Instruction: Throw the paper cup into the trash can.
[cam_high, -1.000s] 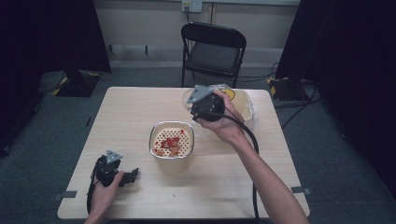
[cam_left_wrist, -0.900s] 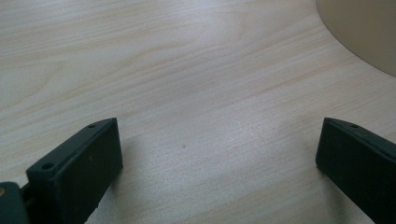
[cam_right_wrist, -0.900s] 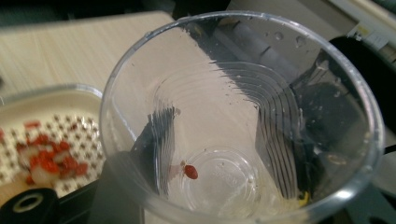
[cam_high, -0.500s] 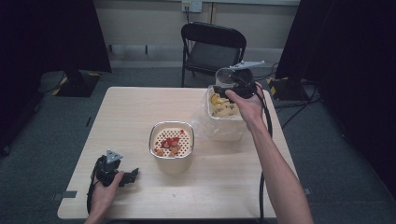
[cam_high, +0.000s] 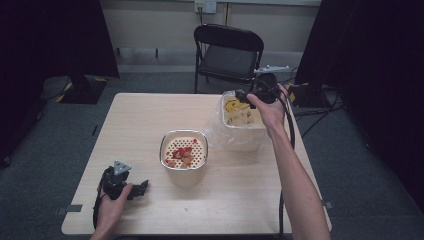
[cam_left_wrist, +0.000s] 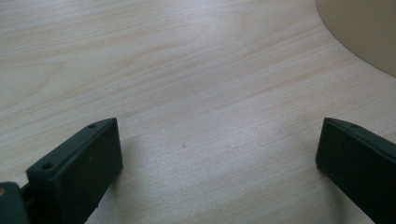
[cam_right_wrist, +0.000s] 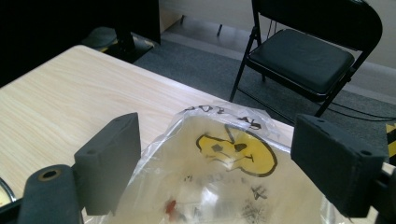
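Loosely, the plastic bag (cam_high: 235, 125) slumped in its tub near the tabletop's (cam_high: 140, 120) far right corner, right of the perforated bowl (cam_high: 183, 150). The right tool (cam_high: 243, 95) hovered above it, jaws just spread and empty; closing carelessly might snag film and tip everything. The left tool (cam_high: 141, 186) rested spread.

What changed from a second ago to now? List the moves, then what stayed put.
The right claw swung from above the perforated bowl to the far right of the table, over the clear plastic bag with the yellow face, and its jaws have just been opening, with nothing gripped between them. The left claw, the bowl and the bag stayed where they were.
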